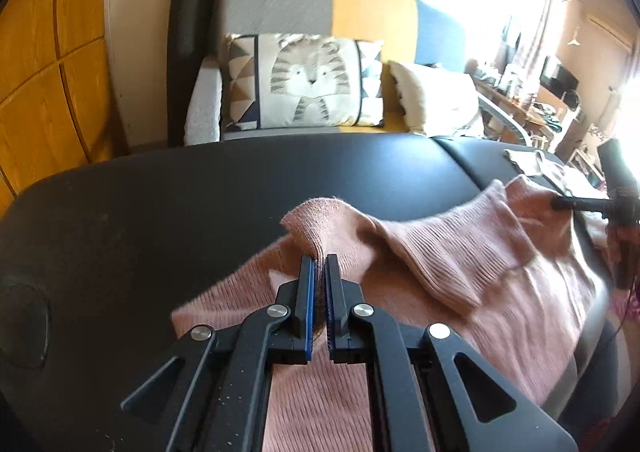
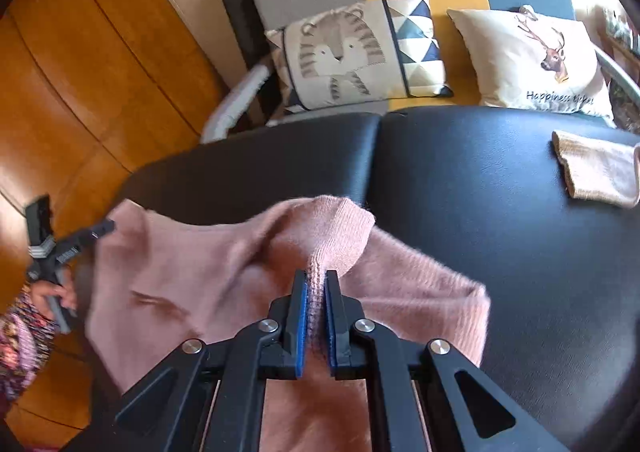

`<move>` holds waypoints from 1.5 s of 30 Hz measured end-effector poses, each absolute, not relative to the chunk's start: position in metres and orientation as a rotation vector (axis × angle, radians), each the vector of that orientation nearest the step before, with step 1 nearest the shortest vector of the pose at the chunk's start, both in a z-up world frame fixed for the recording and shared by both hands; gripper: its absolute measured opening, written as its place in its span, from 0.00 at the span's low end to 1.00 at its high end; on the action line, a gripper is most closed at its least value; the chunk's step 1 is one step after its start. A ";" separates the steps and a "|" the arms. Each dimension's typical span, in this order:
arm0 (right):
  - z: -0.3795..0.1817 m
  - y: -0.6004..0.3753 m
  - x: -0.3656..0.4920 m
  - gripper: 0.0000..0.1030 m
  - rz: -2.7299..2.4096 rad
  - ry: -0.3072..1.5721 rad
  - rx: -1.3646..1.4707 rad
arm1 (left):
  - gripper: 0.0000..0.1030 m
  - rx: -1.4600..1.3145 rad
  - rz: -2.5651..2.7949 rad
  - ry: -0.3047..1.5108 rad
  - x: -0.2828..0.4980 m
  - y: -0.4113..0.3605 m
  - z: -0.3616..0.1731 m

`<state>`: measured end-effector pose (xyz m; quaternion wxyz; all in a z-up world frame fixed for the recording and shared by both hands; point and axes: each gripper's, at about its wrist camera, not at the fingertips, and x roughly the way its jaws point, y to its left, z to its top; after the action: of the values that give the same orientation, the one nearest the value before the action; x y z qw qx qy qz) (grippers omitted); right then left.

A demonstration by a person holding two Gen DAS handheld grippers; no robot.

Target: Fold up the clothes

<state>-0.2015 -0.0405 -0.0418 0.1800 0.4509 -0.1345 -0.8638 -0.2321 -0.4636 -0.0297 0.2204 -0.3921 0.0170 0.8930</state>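
Note:
A pink knit sweater [image 1: 460, 252] lies bunched on the black padded table [image 1: 160, 192]. My left gripper [image 1: 319, 258] is shut on a raised fold of its ribbed edge, and the knit is pinched between the blue pads. In the right wrist view my right gripper [image 2: 316, 274] is likewise shut on a ribbed fold of the sweater [image 2: 180, 272], lifted off the table [image 2: 480, 232]. Each gripper shows in the other's view: the right gripper [image 1: 556, 204] at the sweater's far right edge, the left gripper [image 2: 106, 228] at its left edge, held by a hand [image 2: 60, 294] in a patterned sleeve.
A folded beige cloth [image 2: 596, 172] lies at the table's far right. Behind the table stands a sofa with a tiger cushion [image 1: 304, 80] and a deer cushion [image 2: 532, 60]. Wooden panels [image 1: 48, 72] are at the left. A cluttered desk [image 1: 532, 100] stands by the bright window.

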 end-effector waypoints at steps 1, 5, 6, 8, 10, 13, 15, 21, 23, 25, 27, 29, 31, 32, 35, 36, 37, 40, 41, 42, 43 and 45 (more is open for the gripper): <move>-0.039 -0.039 -0.196 0.06 -2.437 -0.390 1.262 | 0.03 -1.073 2.470 0.036 -0.223 -0.465 -0.028; -0.032 -0.032 -0.170 0.06 -2.413 -0.443 1.223 | 0.03 -1.019 2.473 -0.008 -0.184 -0.472 -0.025; -0.032 -0.031 -0.163 0.06 -2.406 -0.457 1.219 | 0.03 -1.008 2.474 -0.014 -0.175 -0.474 -0.024; -0.033 -0.028 -0.148 0.06 -2.392 -0.489 1.215 | 0.03 -0.985 2.477 -0.025 -0.155 -0.475 -0.024; -0.035 -0.024 -0.134 0.06 -2.378 -0.530 1.208 | 0.03 -0.971 2.477 -0.045 -0.138 -0.479 -0.024; -0.042 -0.016 -0.113 0.06 -2.367 -0.596 1.207 | 0.03 -0.956 2.478 -0.070 -0.113 -0.485 -0.024; -0.048 -0.008 -0.100 0.05 -2.365 -0.649 1.208 | 0.03 -0.951 2.476 -0.079 -0.100 -0.488 -0.025; -0.068 0.014 -0.072 0.02 -2.384 -0.747 1.270 | 0.03 -0.973 2.482 -0.109 -0.089 -0.489 -0.030; -0.067 0.010 -0.070 0.04 -2.395 -0.699 1.249 | 0.03 -0.970 2.485 -0.110 -0.088 -0.486 -0.030; -0.058 0.000 -0.073 0.13 -2.444 -0.588 1.209 | 0.03 -0.967 2.489 -0.108 -0.088 -0.484 -0.030; -0.046 -0.014 -0.081 0.25 -2.539 -0.415 1.161 | 0.03 -0.964 2.491 -0.115 -0.087 -0.483 -0.029; -0.037 -0.028 -0.094 0.27 -2.593 -0.229 1.139 | 0.03 -0.970 2.493 -0.125 -0.088 -0.483 -0.029; -0.030 -0.043 -0.107 0.28 -2.620 -0.040 1.126 | 0.03 -0.979 2.496 -0.129 -0.088 -0.485 -0.031; -0.030 -0.049 -0.116 0.28 -2.615 0.057 1.123 | 0.04 -0.984 2.497 -0.134 -0.088 -0.485 -0.031; -0.033 -0.052 -0.143 0.29 -2.566 0.148 1.154 | 0.04 -1.003 2.500 -0.155 -0.090 -0.488 -0.034; -0.035 -0.045 -0.154 0.29 -2.554 0.103 1.169 | 0.04 -1.007 2.500 -0.161 -0.091 -0.489 -0.035; -0.036 -0.036 -0.166 0.29 -2.545 0.041 1.182 | 0.04 -1.011 2.501 -0.168 -0.092 -0.489 -0.036; -0.044 -0.015 -0.196 0.34 -2.487 -0.090 1.254 | 0.04 -1.023 2.498 -0.177 -0.093 -0.490 -0.040; -0.049 -0.011 -0.205 0.34 -2.446 -0.115 1.289 | 0.04 -1.027 2.499 -0.176 -0.094 -0.491 -0.041; -0.054 -0.007 -0.210 0.35 -2.399 -0.149 1.312 | 0.04 -1.031 2.500 -0.177 -0.095 -0.491 -0.042; -0.059 -0.005 -0.213 0.37 -2.345 -0.190 1.327 | 0.04 -1.036 2.499 -0.181 -0.096 -0.492 -0.043; -0.072 -0.006 -0.221 0.46 -2.225 -0.249 1.377 | 0.04 -1.048 2.499 -0.192 -0.099 -0.492 -0.046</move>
<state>-0.2206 -0.0064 -0.0718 0.2536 0.5069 -0.0915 -0.8188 -0.0990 -0.4924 -0.0460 0.2107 -0.3772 -0.0692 0.8992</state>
